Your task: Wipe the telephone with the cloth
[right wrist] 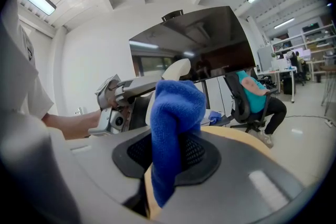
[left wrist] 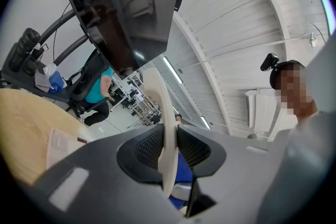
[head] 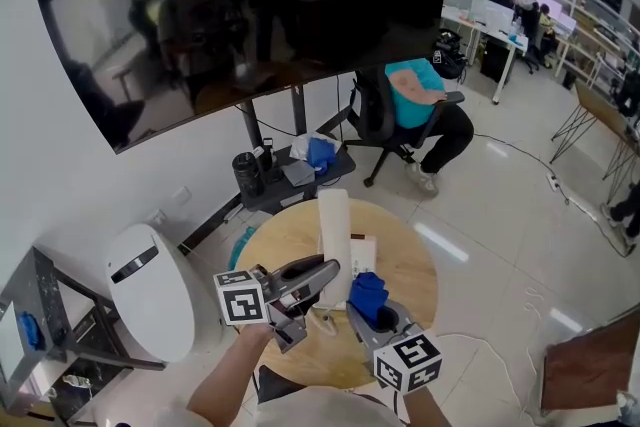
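Note:
The white telephone handset (head: 333,235) stands upright over the round wooden table (head: 285,235), with my left gripper (head: 325,272) shut on its lower part. In the left gripper view the curved handset (left wrist: 167,128) is pinched between the two black pads of that gripper (left wrist: 169,153), and a bit of blue cloth (left wrist: 182,168) shows behind it. My right gripper (head: 375,317) is shut on a bunched blue cloth (head: 367,293) just right of the handset. The cloth (right wrist: 173,123) rises out of the right gripper (right wrist: 170,157), with the handset (right wrist: 177,68) right behind it.
A flat white item (head: 363,250) lies on the table beside the handset. Behind the table are a large dark screen (head: 250,5) on a stand, a low shelf (head: 295,173) with a black bottle, and a seated person (head: 420,110). A white appliance (head: 150,290) stands left.

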`<action>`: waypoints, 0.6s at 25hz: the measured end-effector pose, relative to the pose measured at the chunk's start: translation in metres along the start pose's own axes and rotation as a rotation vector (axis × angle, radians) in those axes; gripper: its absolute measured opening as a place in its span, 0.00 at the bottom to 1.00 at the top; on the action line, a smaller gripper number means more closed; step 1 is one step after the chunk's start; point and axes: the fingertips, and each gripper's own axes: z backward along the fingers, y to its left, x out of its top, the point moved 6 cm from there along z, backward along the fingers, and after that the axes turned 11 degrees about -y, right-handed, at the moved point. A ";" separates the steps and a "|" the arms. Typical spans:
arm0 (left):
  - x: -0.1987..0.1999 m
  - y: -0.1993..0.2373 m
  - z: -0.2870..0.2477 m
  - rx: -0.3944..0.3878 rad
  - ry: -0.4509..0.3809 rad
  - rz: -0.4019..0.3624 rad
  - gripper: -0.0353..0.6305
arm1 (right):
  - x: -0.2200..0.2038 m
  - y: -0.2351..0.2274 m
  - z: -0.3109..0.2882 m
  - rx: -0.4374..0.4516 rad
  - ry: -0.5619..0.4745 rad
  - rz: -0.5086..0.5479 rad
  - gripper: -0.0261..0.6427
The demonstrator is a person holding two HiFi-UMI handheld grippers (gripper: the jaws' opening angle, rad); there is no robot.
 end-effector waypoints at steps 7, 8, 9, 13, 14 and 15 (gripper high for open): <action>0.001 -0.001 -0.001 -0.006 0.003 -0.002 0.17 | 0.008 -0.005 0.000 0.022 -0.005 -0.019 0.17; 0.000 -0.001 0.000 -0.006 0.007 -0.005 0.17 | 0.009 -0.006 0.001 0.020 -0.010 -0.022 0.17; -0.001 0.000 0.000 -0.006 0.012 -0.006 0.17 | 0.011 -0.008 0.000 0.014 -0.017 -0.025 0.17; -0.007 -0.003 0.000 -0.017 0.032 -0.004 0.17 | 0.015 -0.016 0.002 -0.016 -0.035 -0.027 0.17; -0.008 -0.004 0.000 -0.021 0.036 -0.004 0.17 | 0.017 -0.017 0.002 -0.022 -0.039 -0.025 0.17; -0.009 -0.005 -0.001 -0.025 0.040 -0.003 0.17 | 0.018 -0.018 0.002 -0.027 -0.042 -0.023 0.17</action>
